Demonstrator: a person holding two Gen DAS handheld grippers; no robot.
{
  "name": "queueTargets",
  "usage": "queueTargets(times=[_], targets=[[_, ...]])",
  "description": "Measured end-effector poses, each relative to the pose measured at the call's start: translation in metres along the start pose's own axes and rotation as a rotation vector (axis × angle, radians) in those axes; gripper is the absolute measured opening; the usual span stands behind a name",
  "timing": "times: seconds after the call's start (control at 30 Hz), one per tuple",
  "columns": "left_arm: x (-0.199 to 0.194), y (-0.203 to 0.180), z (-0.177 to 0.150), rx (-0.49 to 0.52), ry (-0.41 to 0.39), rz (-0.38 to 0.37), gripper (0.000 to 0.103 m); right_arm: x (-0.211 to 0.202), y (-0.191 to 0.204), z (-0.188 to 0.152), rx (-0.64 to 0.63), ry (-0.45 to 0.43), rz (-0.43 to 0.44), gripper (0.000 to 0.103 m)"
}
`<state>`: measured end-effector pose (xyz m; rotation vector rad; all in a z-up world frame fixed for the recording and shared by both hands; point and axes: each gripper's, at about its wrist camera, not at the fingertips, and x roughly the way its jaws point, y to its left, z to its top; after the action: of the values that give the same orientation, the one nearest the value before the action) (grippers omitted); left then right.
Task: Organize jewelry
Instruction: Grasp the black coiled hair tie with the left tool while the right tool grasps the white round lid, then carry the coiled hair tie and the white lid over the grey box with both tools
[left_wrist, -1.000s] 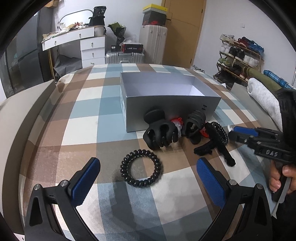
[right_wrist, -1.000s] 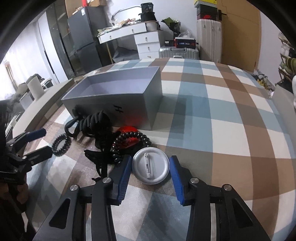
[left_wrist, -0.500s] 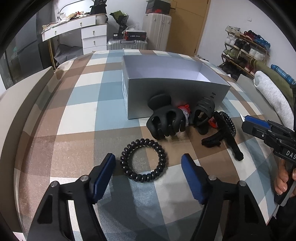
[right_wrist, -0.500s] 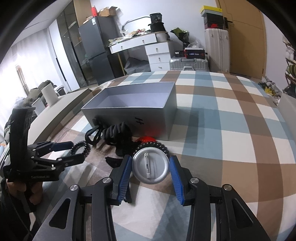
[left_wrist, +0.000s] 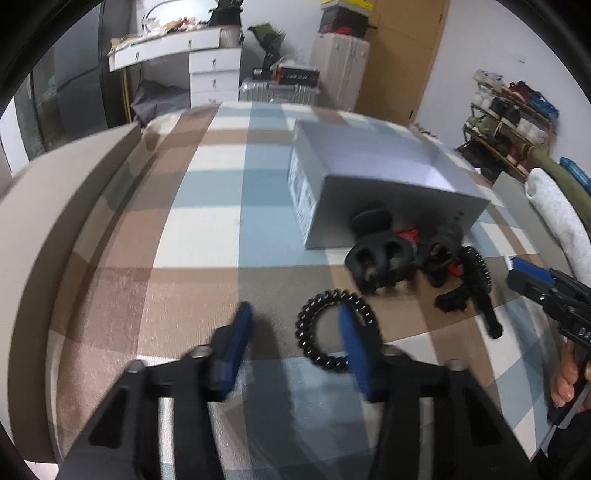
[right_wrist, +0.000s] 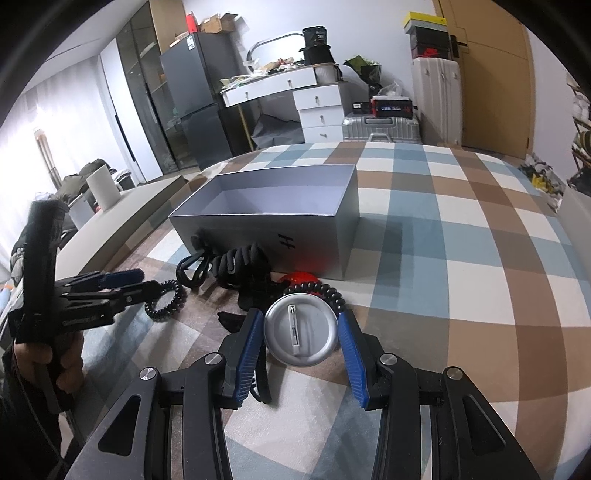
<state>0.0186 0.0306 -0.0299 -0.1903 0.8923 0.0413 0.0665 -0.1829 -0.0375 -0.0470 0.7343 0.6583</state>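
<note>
A grey open box stands on the checked cloth; it also shows in the right wrist view. Black hair claws and a second coil tie lie before it. A black coil hair tie lies near my left gripper, which is open, its right finger inside the ring. My right gripper is shut on a round silver pin badge, held above the cloth. A red item lies behind the badge.
A beige padded edge runs along the left. Beyond the cloth stand a white desk, suitcases, a fridge and a shoe rack.
My left gripper has narrowed and swung left, its right finger now inside the coil tie. My right gripper has lifted the badge higher and nearer the box.
</note>
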Motion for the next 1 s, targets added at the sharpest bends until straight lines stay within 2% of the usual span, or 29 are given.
queueTargets(times=[0.1, 0.17, 1.0], targets=[[0.0, -0.002, 0.0, 0.021, -0.003, 0.014, 0.02, -0.001, 0.0, 0.0, -0.002, -0.002, -0.001, 0.041], [0.0, -0.003, 0.0, 0.026, 0.001, -0.009, 0.005, -0.001, 0.001, 0.0, -0.001, -0.003, -0.001, 0.041], [-0.025, -0.012, 0.008, 0.071, -0.103, -0.083, 0.004, -0.009, 0.006, 0.003, -0.014, -0.04, 0.007, 0.041]])
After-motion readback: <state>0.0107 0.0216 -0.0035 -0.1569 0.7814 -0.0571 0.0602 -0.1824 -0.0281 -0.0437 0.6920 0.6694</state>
